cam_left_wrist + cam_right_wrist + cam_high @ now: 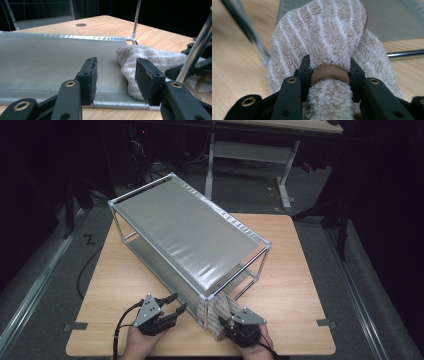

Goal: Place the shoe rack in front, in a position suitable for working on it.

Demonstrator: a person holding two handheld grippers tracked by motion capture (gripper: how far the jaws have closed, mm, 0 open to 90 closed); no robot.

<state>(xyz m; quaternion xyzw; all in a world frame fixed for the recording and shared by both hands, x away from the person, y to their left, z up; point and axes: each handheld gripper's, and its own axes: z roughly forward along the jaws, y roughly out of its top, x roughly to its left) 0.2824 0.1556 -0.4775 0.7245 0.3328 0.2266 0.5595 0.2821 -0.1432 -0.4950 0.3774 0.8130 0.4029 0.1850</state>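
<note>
High view: a two-tier metal rack (185,235) stands diagonally on the tabletop (295,270). At the rack's near corner post, a striped towel (216,316) lies partly under the lower shelf. The left gripper (176,304) sits just left of that post, jaws apart and empty. The right gripper (226,324) meets the towel from the near side. Left gripper view: the open jaws face the rack's lower shelf (50,62); the towel (150,58) rests on the shelf's right end, behind the right jaw. Right gripper view: the right gripper (329,75) is clamped on the towel (329,37) at its brown band (329,73), in front of the rack.
</note>
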